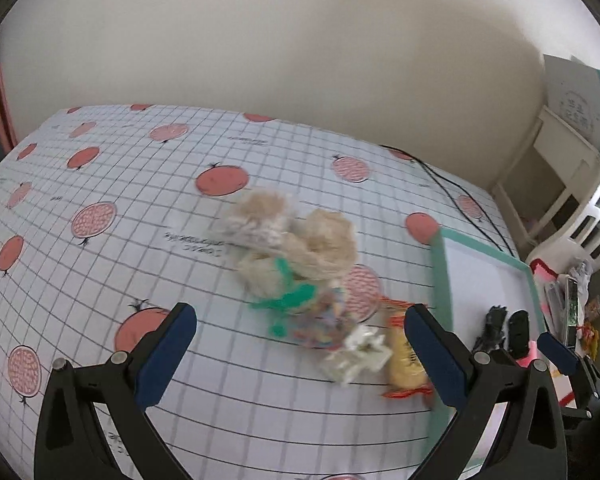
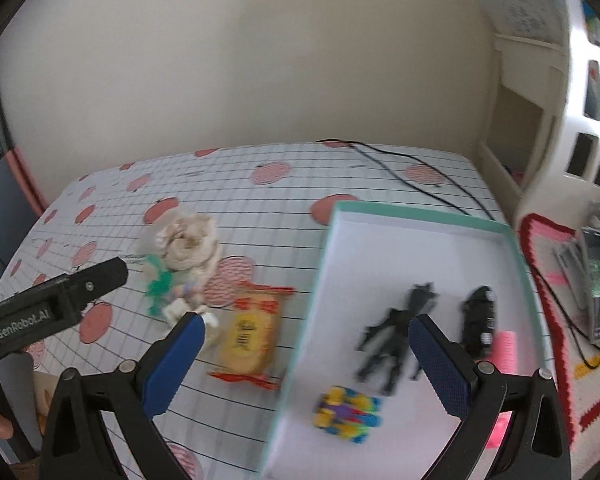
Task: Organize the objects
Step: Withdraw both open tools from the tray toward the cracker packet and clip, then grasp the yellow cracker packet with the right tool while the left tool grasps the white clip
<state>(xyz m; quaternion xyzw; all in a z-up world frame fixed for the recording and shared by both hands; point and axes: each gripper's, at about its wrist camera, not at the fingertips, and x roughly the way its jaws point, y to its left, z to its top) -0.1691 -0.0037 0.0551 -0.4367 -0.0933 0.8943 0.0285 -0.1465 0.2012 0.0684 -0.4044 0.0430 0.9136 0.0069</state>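
Nearest the right wrist camera, the right gripper [image 2: 306, 354] hangs with its blue-padded fingers spread wide and nothing between them, above the left wall of the shallow white cardboard box with a teal rim [image 2: 416, 214]. The box sits at the right edge of the table covered in a white grid-patterned cloth with pink fruit prints [image 2: 260, 200]. Inside the box, near its front, lies a small multicoloured block toy in yellow, blue and purple [image 2: 348, 414]; beyond it a dark grey jointed figurine [image 2: 396, 334] sprawls mid-box, and just right of that lies a black oblong gadget [image 2: 478, 316], with a pink ridged piece [image 2: 505, 350] touching its near end.

The left gripper [image 1: 300, 344] is likewise released, jaws far apart and empty, over the cloth left of the box. Just beside the box's left wall lies a yellow snack packet with red crimped ends [image 2: 248, 336]. Touching its far-left corner is a crumpled clear-and-white wrapper [image 1: 358, 354], then a transparent bag of pastel bits [image 1: 324, 320] with green plastic pieces [image 1: 290, 298] on it (blur hides detail). Farthest in the heap are beige fluffy pom-poms [image 1: 324, 246].

A thin black cable [image 2: 412, 178] crosses the table's far right corner, before a cream wall [image 2: 260, 60].
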